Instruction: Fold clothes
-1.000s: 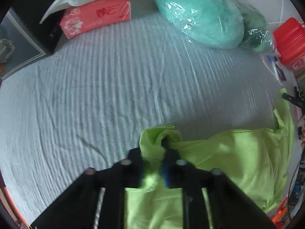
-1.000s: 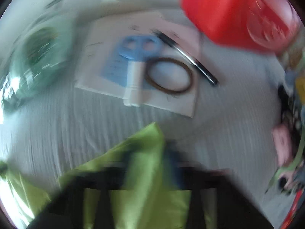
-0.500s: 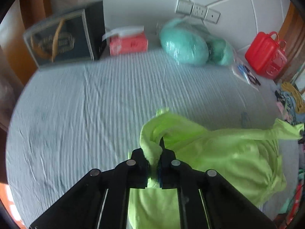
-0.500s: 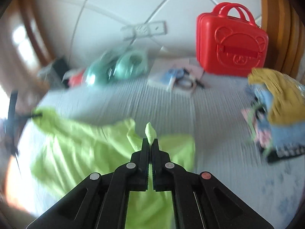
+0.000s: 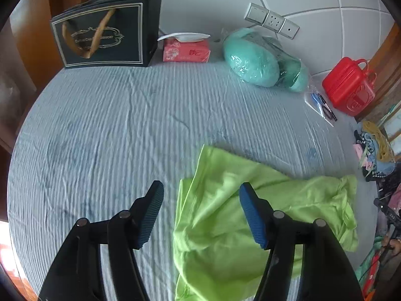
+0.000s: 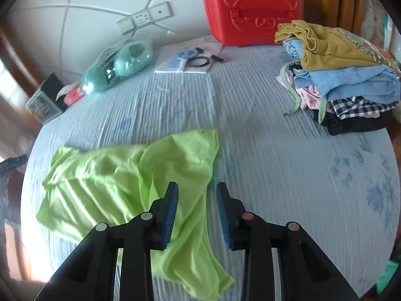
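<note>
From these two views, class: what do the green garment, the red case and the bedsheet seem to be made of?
Green garment: thin, soft knit, probably cotton; it drapes in limp folds, matte.
Red case: hard moulded plastic, probably; glossy, embossed bear face.
Bedsheet: crinkled woven cloth, likely cotton; fine ridges, matte.

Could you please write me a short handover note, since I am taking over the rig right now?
Left tool: open, holding nothing, above the lime-green garment.
Right tool: open, holding nothing, over the garment's edge.
Garment: lies loose and rumpled on the striped bed sheet; no neat fold shows.
Stack of clothes sits beside the red case.
Left: smooth the garment, fold it, probably add it to the stack.
</note>
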